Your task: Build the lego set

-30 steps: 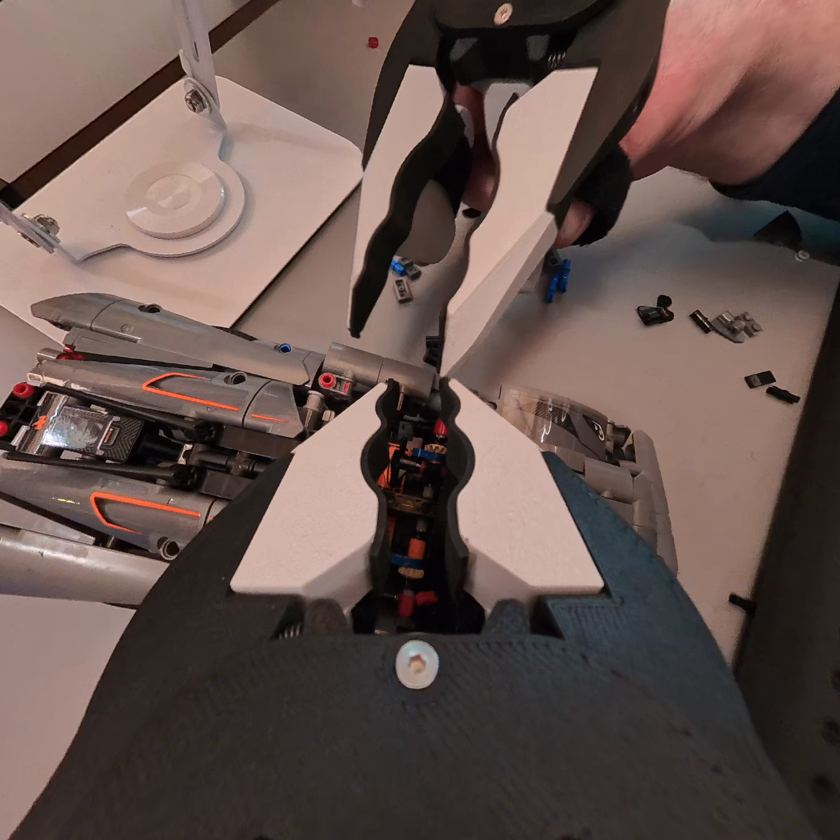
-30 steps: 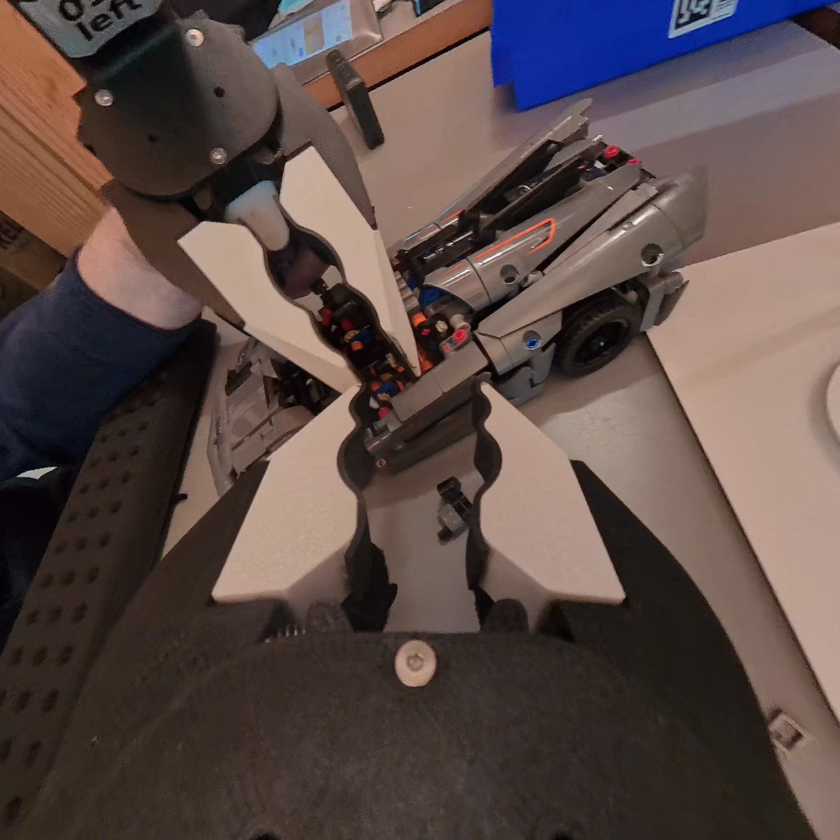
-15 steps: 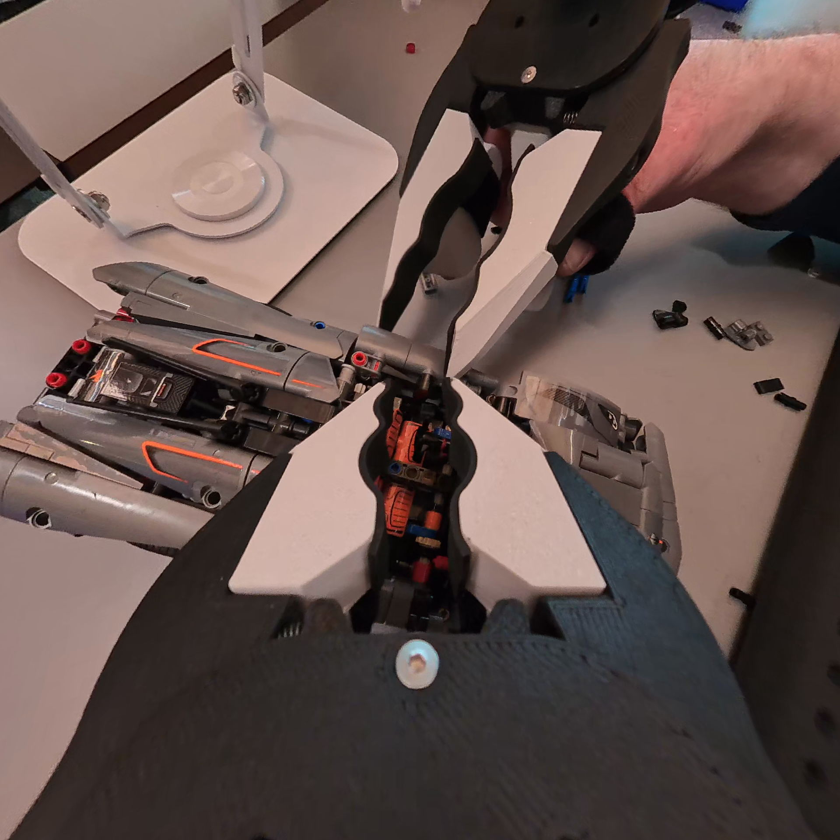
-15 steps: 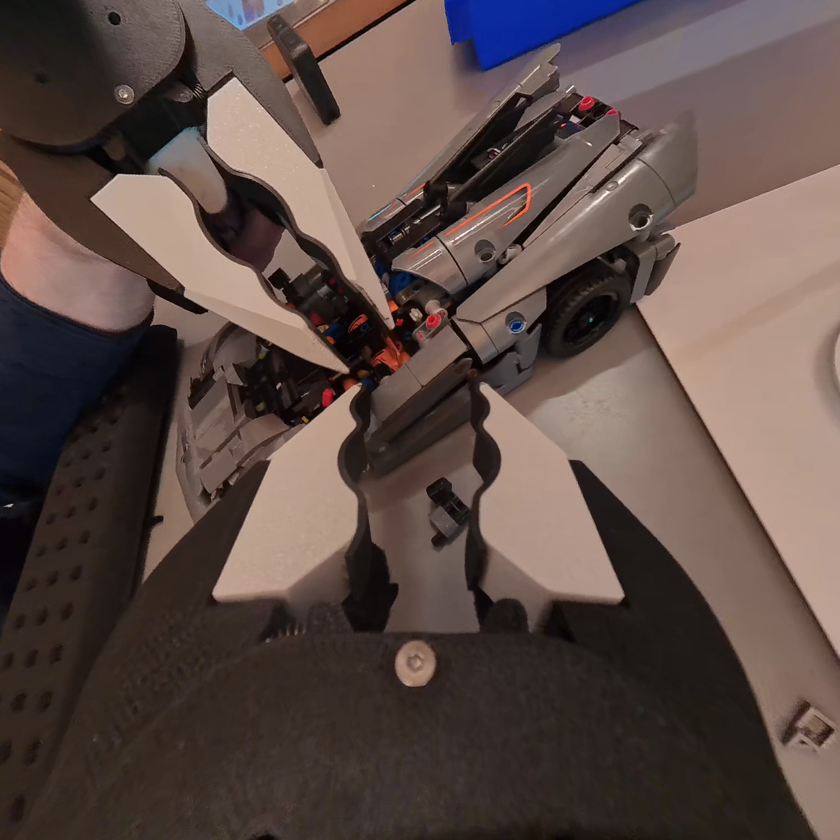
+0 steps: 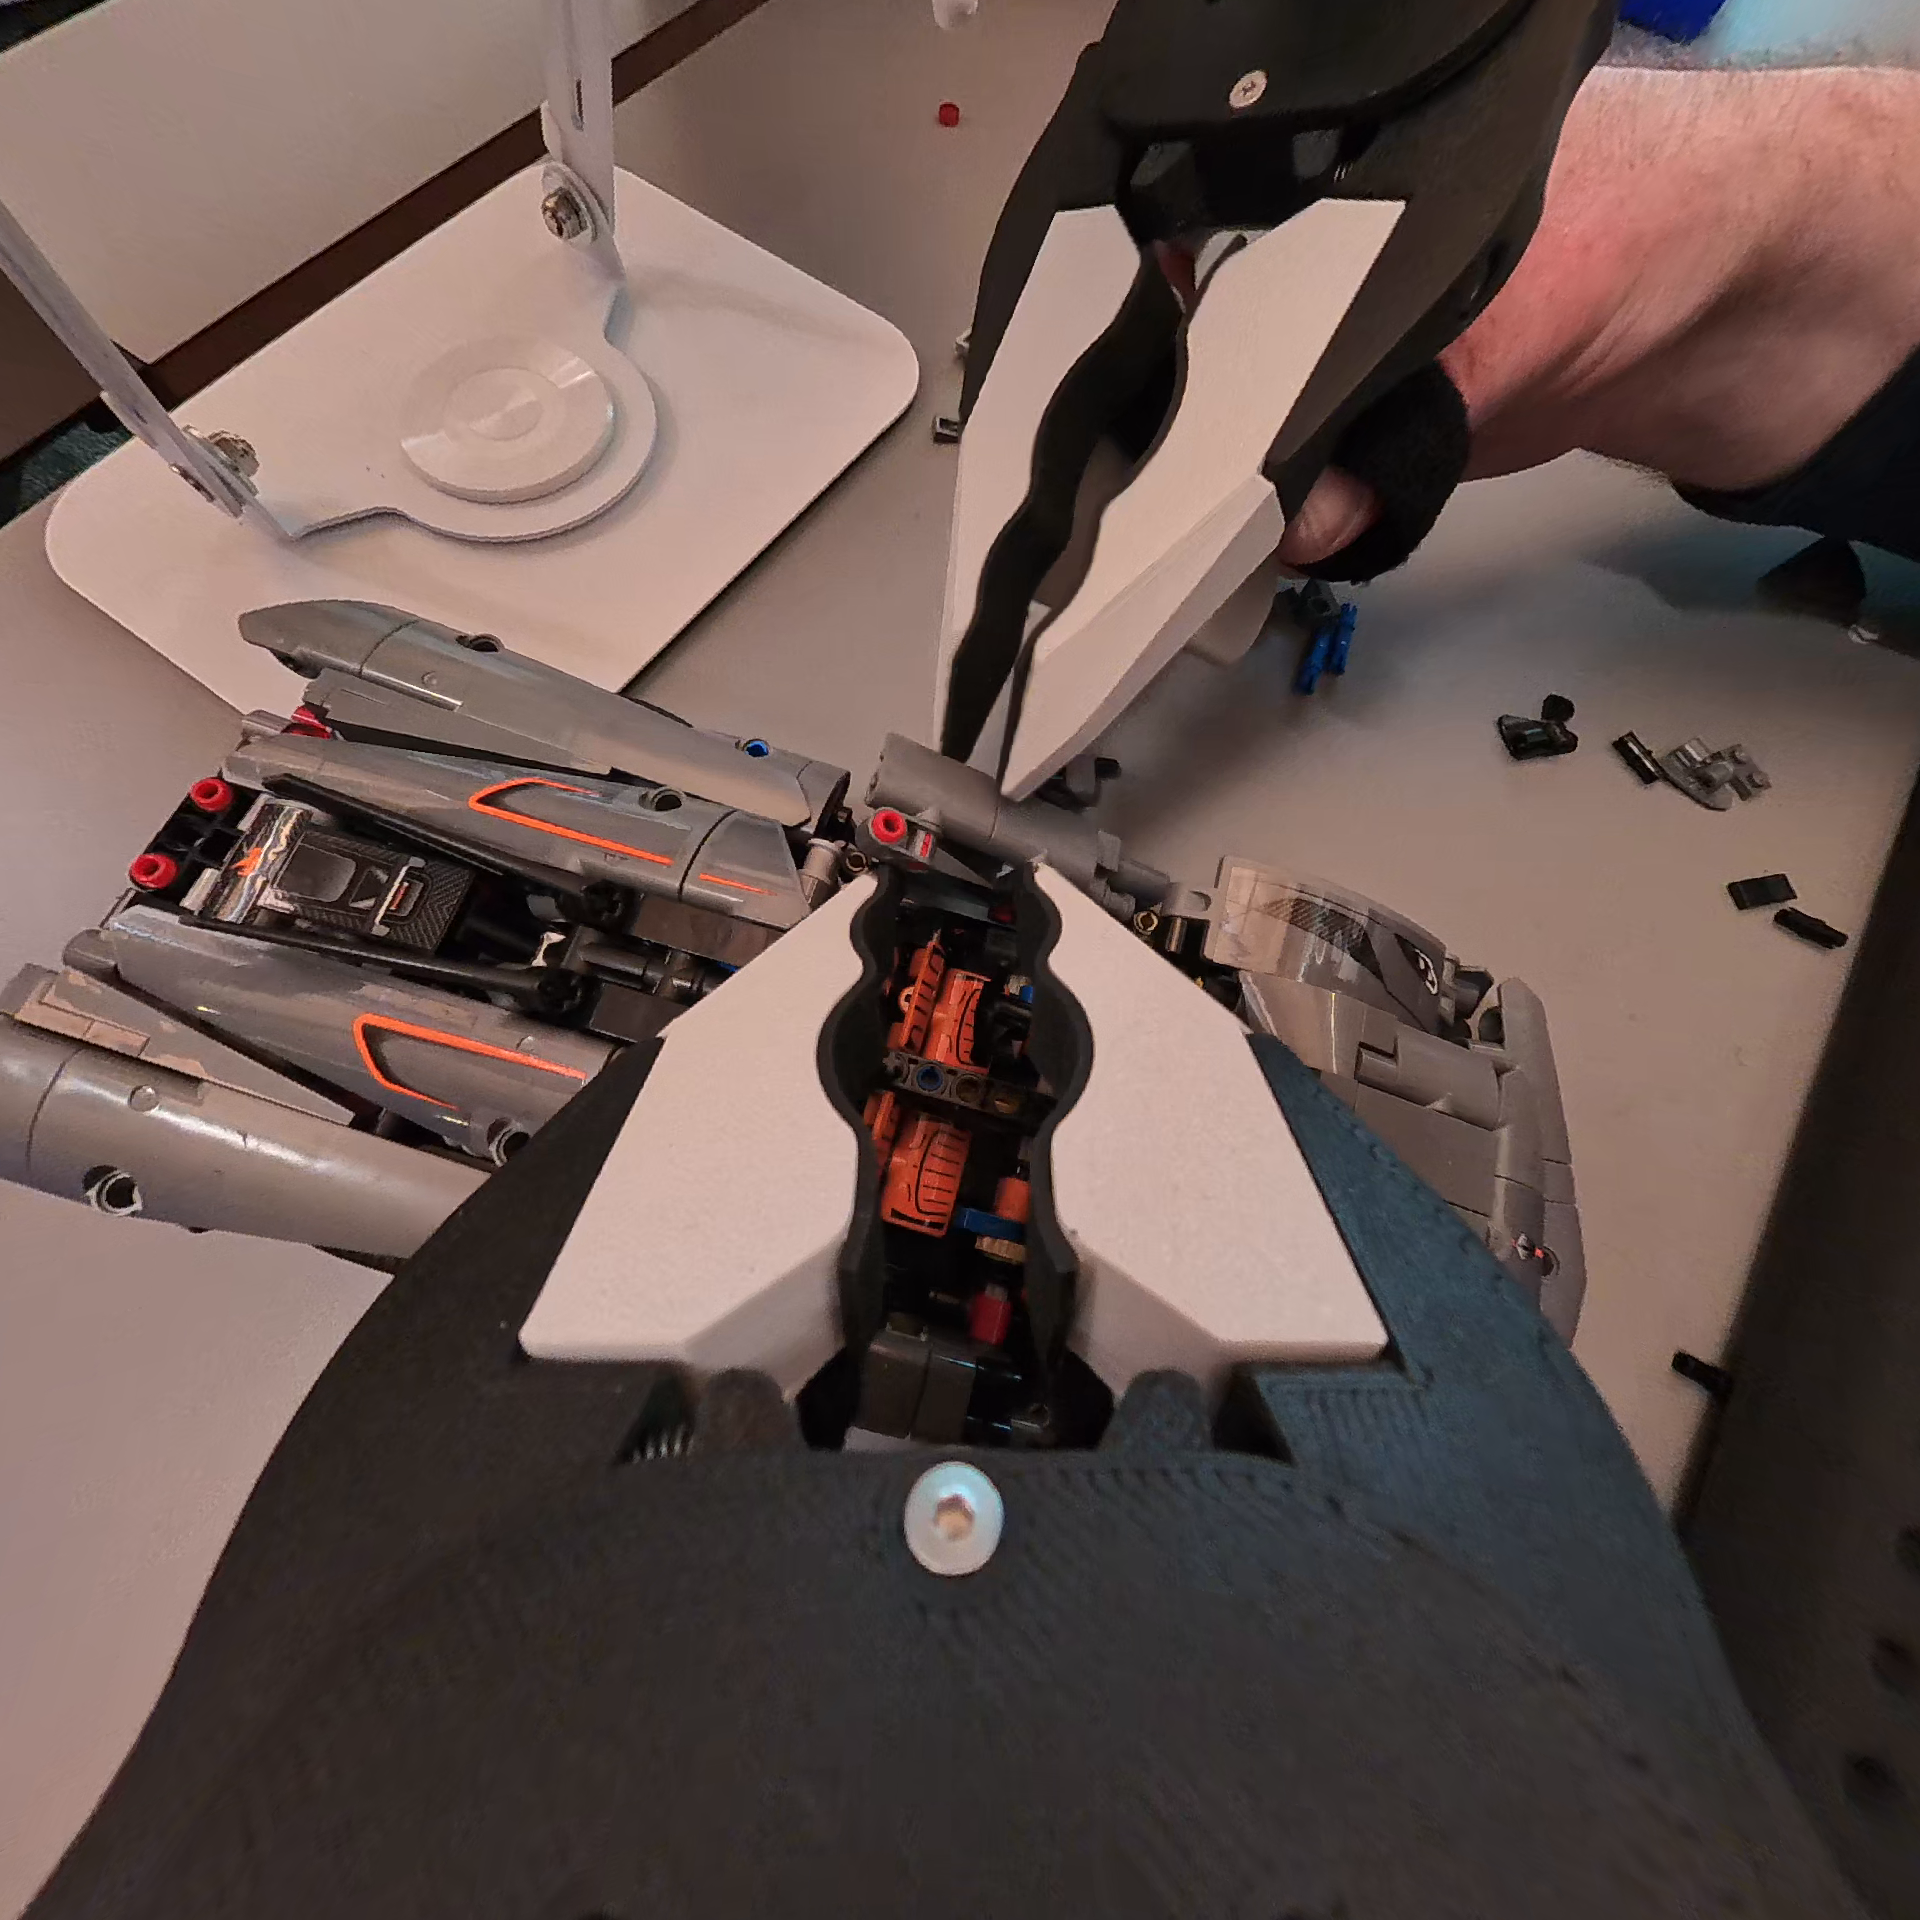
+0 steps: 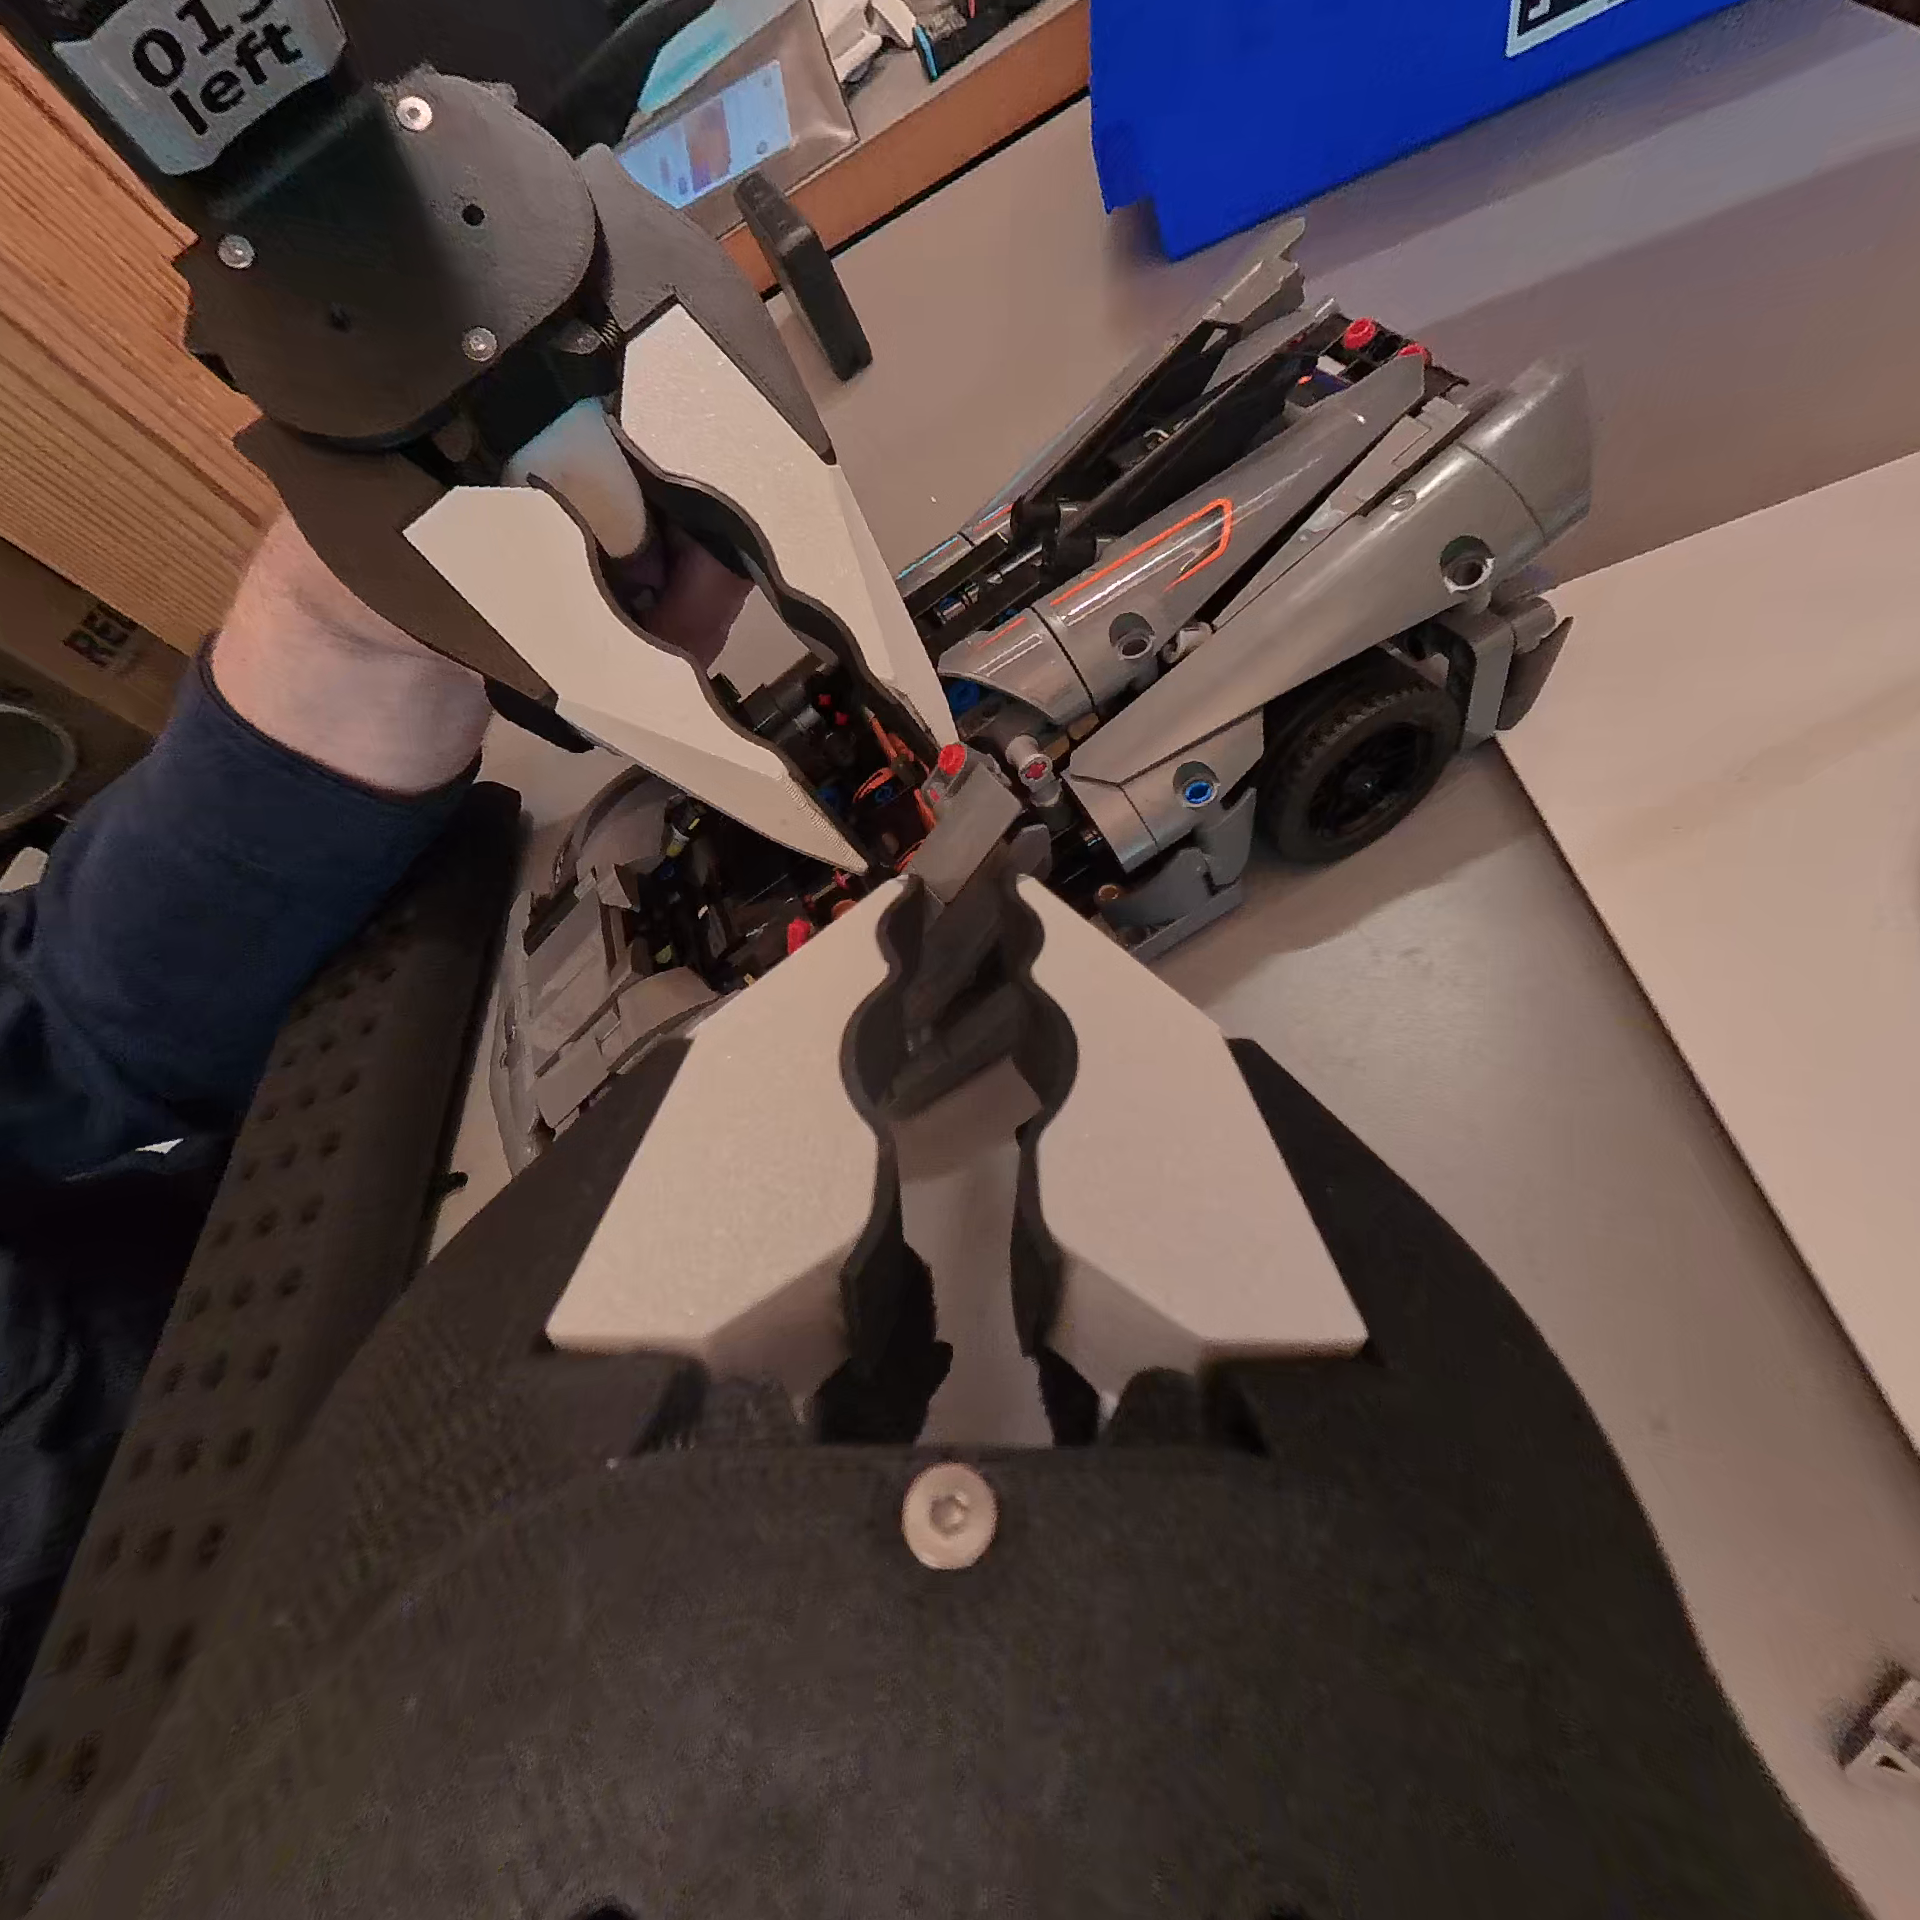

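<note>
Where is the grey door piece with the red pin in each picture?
Left wrist view: the grey door piece sits just above centre, pinched by the right gripper from above.
Right wrist view: it is at centre, running down between that gripper's own fingers.
Shared landmark: the orange stripe on the lego car's grey body.

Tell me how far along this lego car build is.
Mostly done: the grey car has its body panels and a wheel on. In hand: the right tool is shut on a grey side panel by the open cabin; the left tool hangs over the orange seats. Left: loose pieces on the table.
</note>
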Available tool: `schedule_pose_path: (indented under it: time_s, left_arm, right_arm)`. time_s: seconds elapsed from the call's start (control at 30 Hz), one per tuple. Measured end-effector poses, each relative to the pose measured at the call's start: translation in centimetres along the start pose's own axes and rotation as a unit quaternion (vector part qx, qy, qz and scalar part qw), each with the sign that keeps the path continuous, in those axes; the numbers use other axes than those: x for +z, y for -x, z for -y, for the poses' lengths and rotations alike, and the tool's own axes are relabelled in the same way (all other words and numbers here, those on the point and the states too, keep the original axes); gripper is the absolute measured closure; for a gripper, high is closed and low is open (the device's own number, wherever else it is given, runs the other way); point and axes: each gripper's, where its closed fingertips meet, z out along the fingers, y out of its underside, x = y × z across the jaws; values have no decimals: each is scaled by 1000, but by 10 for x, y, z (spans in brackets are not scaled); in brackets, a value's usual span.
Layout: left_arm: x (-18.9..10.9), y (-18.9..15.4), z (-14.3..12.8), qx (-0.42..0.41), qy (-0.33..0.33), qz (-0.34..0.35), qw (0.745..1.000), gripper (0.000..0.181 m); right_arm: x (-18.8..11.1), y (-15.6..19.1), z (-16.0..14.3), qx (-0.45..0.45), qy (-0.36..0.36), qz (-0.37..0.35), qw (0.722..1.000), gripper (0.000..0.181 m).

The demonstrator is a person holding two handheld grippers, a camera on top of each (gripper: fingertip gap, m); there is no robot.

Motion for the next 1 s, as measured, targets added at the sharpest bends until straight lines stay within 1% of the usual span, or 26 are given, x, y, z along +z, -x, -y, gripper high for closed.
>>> schedule_pose_path:
  time_s: [0.1,0.43,0.57,0.87,1.0]
  left_arm:
    - [-1,0,1,1,-4,0,1000,161]
    - [-1,-1,6,2,-21,-5,1000,161]
    - [1,0,6,5,-20,-2,1000,162]
    - [5,1,4,29,-8,16,999,162]
    - [5,2,4,33,-8,20,999,163]
  right_arm:
    - [-2,2,1,-1,-4,8,1000,174]
    - [-5,6,1,-5,-6,28,1000,172]
    - [-5,5,0,-6,-2,24,1000,171]
    - [-3,0,-8,-48,43,-18,998,162]
    - [-2,1,-13,-60,57,-18,996,156]
